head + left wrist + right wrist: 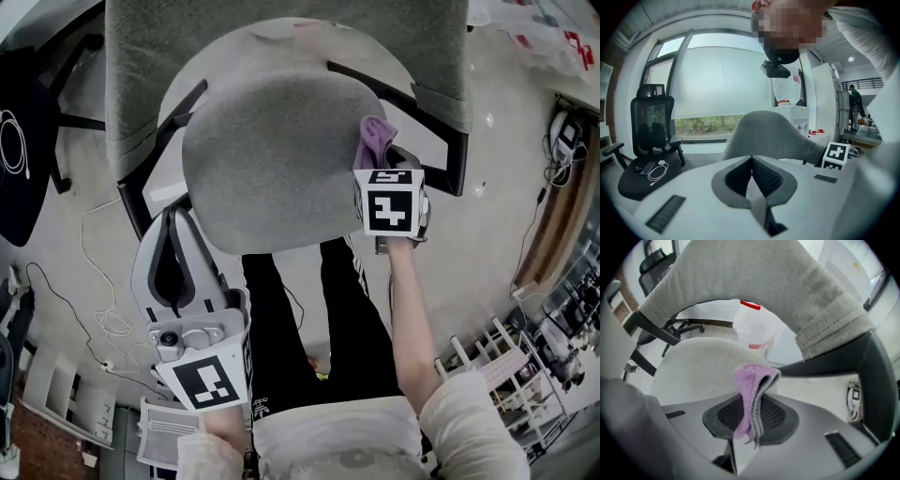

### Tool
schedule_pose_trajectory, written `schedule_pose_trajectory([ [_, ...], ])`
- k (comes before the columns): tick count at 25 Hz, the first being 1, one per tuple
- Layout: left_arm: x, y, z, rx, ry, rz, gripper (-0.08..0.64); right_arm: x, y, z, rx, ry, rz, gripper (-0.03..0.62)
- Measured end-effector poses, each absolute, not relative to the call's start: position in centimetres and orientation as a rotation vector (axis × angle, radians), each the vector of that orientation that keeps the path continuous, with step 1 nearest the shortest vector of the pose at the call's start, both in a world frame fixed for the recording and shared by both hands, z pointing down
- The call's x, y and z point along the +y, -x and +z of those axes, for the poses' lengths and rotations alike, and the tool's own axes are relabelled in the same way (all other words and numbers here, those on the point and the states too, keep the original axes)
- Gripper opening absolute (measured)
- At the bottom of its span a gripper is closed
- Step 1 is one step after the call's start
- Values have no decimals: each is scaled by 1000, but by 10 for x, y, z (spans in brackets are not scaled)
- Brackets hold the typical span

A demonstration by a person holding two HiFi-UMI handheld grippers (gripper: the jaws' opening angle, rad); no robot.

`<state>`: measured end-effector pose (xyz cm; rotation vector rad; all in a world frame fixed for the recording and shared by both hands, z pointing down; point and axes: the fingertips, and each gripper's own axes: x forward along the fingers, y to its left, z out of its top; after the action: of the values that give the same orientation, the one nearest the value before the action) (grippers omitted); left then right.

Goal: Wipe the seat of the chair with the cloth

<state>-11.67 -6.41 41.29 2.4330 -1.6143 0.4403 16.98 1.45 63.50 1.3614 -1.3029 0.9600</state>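
The grey chair seat [272, 159] fills the middle of the head view, its grey backrest [281, 47] beyond it. My right gripper [380, 167] is at the seat's right edge, shut on a folded purple cloth [376, 141]. In the right gripper view the cloth [751, 380] sticks up out of the shut jaws [752, 404] in front of the seat [698, 366]; whether it touches the seat I cannot tell. My left gripper [174, 225] hangs off the seat's front left, shut with nothing in it [751, 158].
Black armrests [441, 155] flank the seat. A black office chair [649, 140] carrying a white cable stands to the left. The person's black-trousered legs [309, 300] stand just before the seat. A white cable [103, 319] lies on the floor; a white rack [506, 366] stands right.
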Motion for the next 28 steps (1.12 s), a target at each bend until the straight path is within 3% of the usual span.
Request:
schedule_pose_trajectory([
  [9, -55, 180, 420, -1751, -2310, 478, 12, 46, 87, 626, -1839, -866, 1283, 87],
  [13, -53, 199, 419, -1783, -2284, 463, 12, 60, 159, 642, -1883, -734, 1378, 87],
  [17, -48, 213, 421, -1790, -2270, 465, 12, 71, 184, 660, -1837, -710, 1486, 87],
  [28, -48, 208, 426, -1770, -2272, 464, 12, 92, 173, 675, -1835, -633, 1383, 87],
])
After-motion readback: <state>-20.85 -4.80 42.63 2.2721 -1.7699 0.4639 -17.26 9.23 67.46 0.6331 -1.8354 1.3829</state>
